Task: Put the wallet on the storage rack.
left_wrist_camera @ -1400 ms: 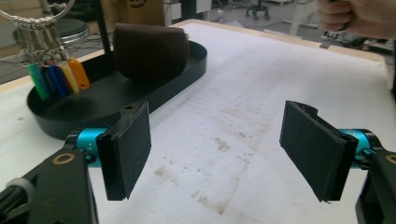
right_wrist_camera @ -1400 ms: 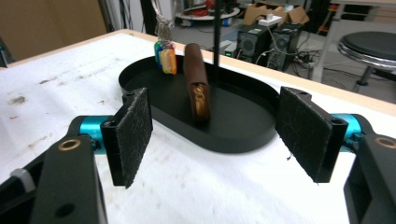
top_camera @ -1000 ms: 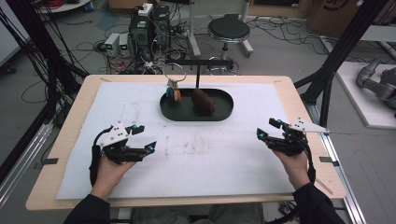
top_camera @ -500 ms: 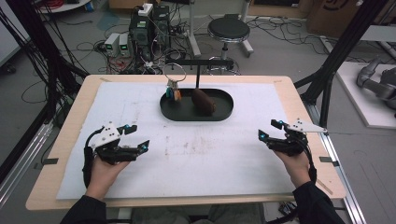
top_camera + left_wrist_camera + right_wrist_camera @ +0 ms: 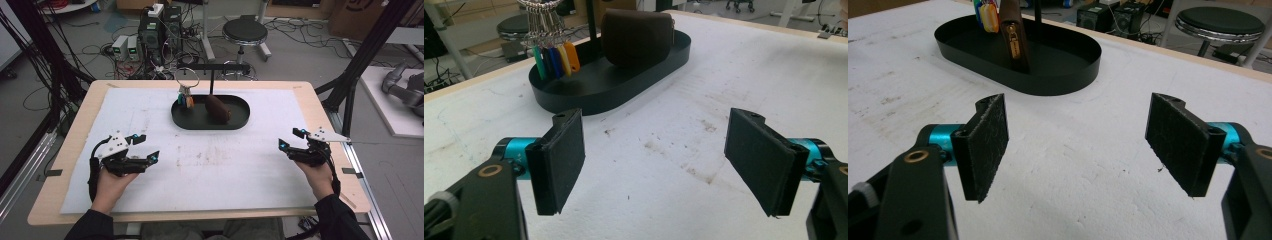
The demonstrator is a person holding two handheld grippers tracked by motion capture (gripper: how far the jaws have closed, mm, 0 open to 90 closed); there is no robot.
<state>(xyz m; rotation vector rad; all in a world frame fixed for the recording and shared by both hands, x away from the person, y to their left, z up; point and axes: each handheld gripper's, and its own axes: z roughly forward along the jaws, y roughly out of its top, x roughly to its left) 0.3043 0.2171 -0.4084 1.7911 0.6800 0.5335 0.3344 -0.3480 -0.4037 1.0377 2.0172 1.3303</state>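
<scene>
A black oval tray (image 5: pixel 240 121) (image 5: pixel 574 95) (image 5: pixel 1068 70) sits at the far middle of the white mat. A brown zip pouch (image 5: pixel 217 108) (image 5: pixel 636 37) (image 5: pixel 1013 35) stands in it beside a black T-shaped stand (image 5: pixel 212 75). From the stand hangs a key ring (image 5: pixel 186 79) with coloured tags (image 5: pixel 186 100) (image 5: pixel 554 60) (image 5: pixel 988 14). My left gripper (image 5: pixel 142 148) (image 5: pixel 656 162) rests open on the mat at the near left. My right gripper (image 5: pixel 291 139) (image 5: pixel 1083 150) is open at the near right. Nothing lies between either pair of jaws.
The white mat (image 5: pixel 210 165) covers most of the wooden table (image 5: pixel 320 107). Beyond the far edge stand a round stool (image 5: pixel 245 32), electronic boxes (image 5: pixel 150 32) and cables. A black frame post (image 5: pixel 357 75) rises at the right.
My left gripper has drawn back a little toward the near left edge. The right gripper has barely shifted. Both stay open.
</scene>
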